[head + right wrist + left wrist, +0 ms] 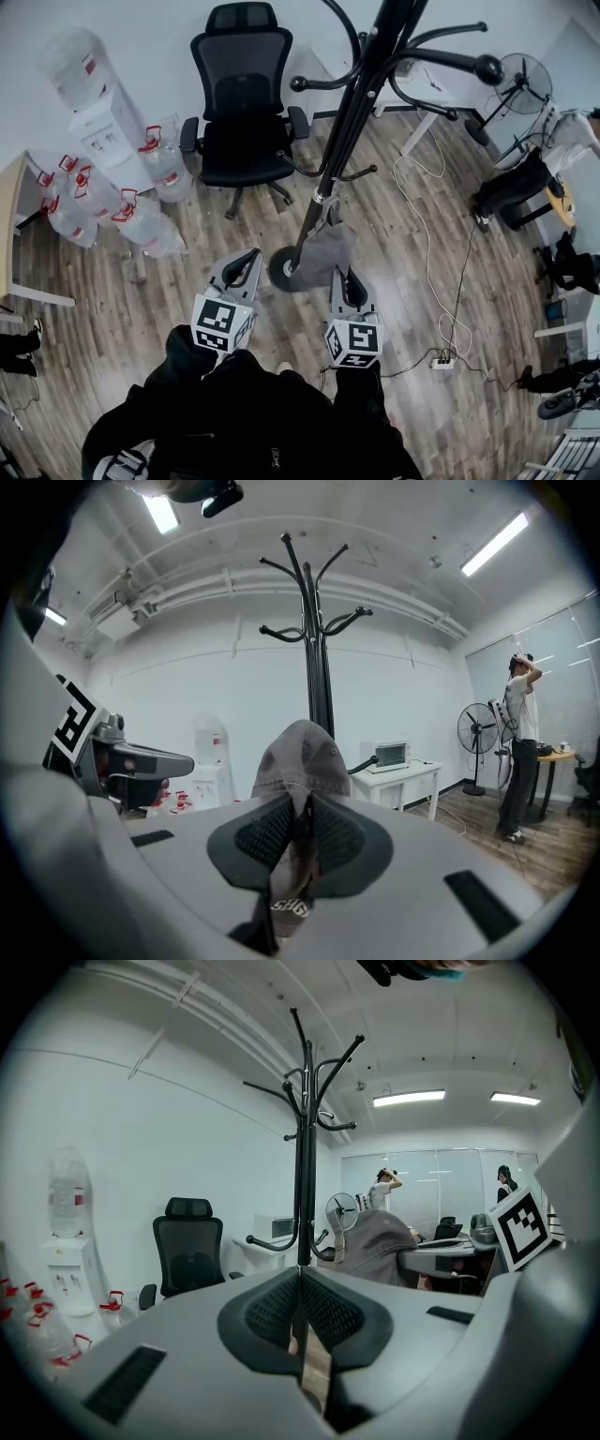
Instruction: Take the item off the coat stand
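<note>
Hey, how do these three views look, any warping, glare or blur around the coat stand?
Head view: strong fisheye, floor boards curve, coat stand looms large up top, light even. Left gripper view: dark round vignette, ceiling lights blown out, near jaws soft. Right gripper view: same vignette, light strip glares, grey cap reasonably sharp.

The head view looks steeply down from above the person onto the wooden floor, with the coat stand reaching up close to its lens. Each gripper view looks slightly upward along its jaws from nearby. Both share the stand's pole and hooks against the white wall.
</note>
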The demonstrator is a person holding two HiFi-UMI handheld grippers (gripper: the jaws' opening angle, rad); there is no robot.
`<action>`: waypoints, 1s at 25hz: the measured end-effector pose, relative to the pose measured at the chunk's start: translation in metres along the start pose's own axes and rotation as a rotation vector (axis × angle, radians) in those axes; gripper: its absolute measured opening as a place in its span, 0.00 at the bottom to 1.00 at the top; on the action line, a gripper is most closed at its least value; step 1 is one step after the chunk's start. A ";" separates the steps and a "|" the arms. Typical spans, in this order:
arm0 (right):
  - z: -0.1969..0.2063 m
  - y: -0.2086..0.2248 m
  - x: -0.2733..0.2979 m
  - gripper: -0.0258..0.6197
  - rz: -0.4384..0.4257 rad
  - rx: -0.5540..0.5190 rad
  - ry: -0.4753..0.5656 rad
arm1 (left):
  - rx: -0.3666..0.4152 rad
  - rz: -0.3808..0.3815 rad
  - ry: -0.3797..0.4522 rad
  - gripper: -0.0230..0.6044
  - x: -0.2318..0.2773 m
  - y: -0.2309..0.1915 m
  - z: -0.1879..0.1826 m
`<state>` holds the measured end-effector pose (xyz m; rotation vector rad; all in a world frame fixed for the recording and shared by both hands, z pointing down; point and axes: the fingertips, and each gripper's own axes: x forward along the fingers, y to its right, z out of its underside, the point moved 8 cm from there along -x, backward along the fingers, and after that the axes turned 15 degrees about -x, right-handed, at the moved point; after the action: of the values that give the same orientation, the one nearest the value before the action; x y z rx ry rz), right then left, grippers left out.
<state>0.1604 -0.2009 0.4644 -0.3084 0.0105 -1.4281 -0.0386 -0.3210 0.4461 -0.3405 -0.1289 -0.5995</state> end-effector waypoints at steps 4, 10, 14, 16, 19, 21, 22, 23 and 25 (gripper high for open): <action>-0.001 -0.001 -0.022 0.14 0.001 -0.004 0.023 | 0.001 -0.004 0.007 0.08 -0.013 0.011 0.007; 0.009 -0.007 -0.064 0.14 0.005 -0.010 0.037 | 0.005 -0.005 0.015 0.08 -0.040 0.034 0.027; 0.017 -0.010 -0.092 0.14 0.007 -0.010 0.031 | 0.010 -0.004 0.018 0.08 -0.060 0.051 0.036; 0.021 -0.011 -0.105 0.14 0.011 -0.009 0.026 | 0.012 -0.004 0.021 0.08 -0.070 0.059 0.039; 0.024 -0.016 -0.123 0.14 0.013 -0.010 0.024 | 0.013 -0.005 0.031 0.08 -0.084 0.067 0.042; 0.027 -0.019 -0.133 0.14 0.014 -0.014 0.024 | 0.013 -0.004 0.032 0.08 -0.092 0.071 0.047; 0.028 -0.020 -0.138 0.14 0.015 -0.016 0.023 | 0.012 -0.004 0.031 0.08 -0.095 0.074 0.050; 0.030 -0.020 -0.142 0.14 0.016 -0.016 0.022 | 0.013 -0.003 0.030 0.08 -0.098 0.077 0.053; 0.033 -0.020 -0.149 0.14 0.018 -0.017 0.018 | 0.012 -0.002 0.028 0.08 -0.103 0.081 0.057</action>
<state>0.1251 -0.0514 0.4744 -0.3086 0.0396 -1.4138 -0.0774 -0.1840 0.4549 -0.3201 -0.1064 -0.6045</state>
